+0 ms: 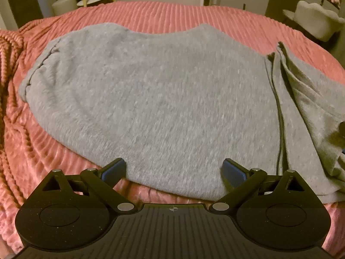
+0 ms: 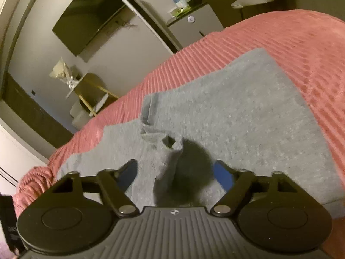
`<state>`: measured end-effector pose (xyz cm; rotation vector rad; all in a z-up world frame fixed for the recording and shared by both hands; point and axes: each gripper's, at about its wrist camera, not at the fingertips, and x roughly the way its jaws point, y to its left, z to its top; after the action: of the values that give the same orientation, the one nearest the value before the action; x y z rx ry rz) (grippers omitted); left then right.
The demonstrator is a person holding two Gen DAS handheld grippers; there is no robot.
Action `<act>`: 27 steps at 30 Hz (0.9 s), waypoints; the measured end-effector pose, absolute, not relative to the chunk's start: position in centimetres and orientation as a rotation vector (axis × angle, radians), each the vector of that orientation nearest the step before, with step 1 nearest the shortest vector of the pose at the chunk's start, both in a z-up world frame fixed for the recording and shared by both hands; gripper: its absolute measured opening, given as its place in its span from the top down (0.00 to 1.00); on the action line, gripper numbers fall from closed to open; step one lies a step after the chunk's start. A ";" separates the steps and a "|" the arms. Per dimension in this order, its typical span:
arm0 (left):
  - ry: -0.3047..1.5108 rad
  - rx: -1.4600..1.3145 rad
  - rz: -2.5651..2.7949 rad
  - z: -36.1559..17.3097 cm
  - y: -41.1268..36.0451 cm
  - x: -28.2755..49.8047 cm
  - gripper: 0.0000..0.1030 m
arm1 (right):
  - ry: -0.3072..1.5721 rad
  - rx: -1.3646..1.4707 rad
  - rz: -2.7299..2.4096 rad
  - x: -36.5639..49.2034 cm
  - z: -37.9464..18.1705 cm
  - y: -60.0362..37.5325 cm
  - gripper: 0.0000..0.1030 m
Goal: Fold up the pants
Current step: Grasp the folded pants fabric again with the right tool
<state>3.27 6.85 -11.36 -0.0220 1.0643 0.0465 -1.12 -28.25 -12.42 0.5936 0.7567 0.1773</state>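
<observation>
Right gripper (image 2: 174, 172), jaws apart and pressing nothing, straddles a raised cuff (image 2: 167, 151) of the grey pants (image 1: 151, 99) – nearest of the two; left gripper (image 1: 173, 170), wide open and empty, hovers at the near hem; beyond, the pants lie crosswise on the pink bedspread (image 1: 151, 13).

The pants (image 1: 151, 99) lie spread on the bedspread (image 1: 151, 15), a chair (image 1: 317, 21) behind.
</observation>
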 end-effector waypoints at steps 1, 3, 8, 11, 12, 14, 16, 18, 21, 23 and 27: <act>1.067 -0.022 0.046 -11.4 7.0 3.3 0.03 | 0.768 0.577 0.172 -1.0 -12.5 -27.9 0.51; 1.074 -0.031 0.046 -11.5 7.1 3.4 0.03 | 0.789 0.559 0.161 -0.7 -12.9 -27.5 0.59; 1.083 -0.046 0.044 -11.5 7.2 3.5 0.03 | 0.769 0.559 0.156 -1.4 -13.3 -27.7 0.86; 1.086 -0.049 0.044 -11.6 7.3 3.4 0.03 | 0.752 0.562 0.154 -1.6 -12.9 -27.8 0.91; 1.086 -0.051 0.043 -11.6 7.3 3.5 0.03 | 0.746 0.565 0.162 -1.9 -12.8 -27.8 0.91; 1.088 -0.056 0.042 -11.6 7.4 3.5 0.03 | 0.742 0.557 0.178 -1.9 -12.8 -27.6 0.91; 1.093 -0.058 0.041 -11.6 7.4 3.6 0.03 | 0.753 0.553 0.176 -1.6 -12.8 -27.4 0.89; 1.095 -0.059 0.040 -11.6 7.3 3.6 0.03 | 0.751 0.558 0.167 -1.4 -13.0 -27.3 0.88; 1.097 -0.067 0.039 -11.7 7.4 3.6 0.03 | 0.753 0.558 0.156 -1.2 -13.1 -27.3 0.88; 1.100 -0.077 0.040 -11.7 7.5 3.6 0.03 | 0.746 0.541 0.160 -1.3 -13.0 -27.2 0.91; 1.092 -0.094 0.041 -11.6 7.7 3.5 0.03 | 0.704 0.472 0.203 -2.0 -11.8 -26.0 0.95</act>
<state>3.51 7.74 -11.63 -0.0940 1.0920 0.0409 -1.99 -26.04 -11.81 0.4721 0.7036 0.2027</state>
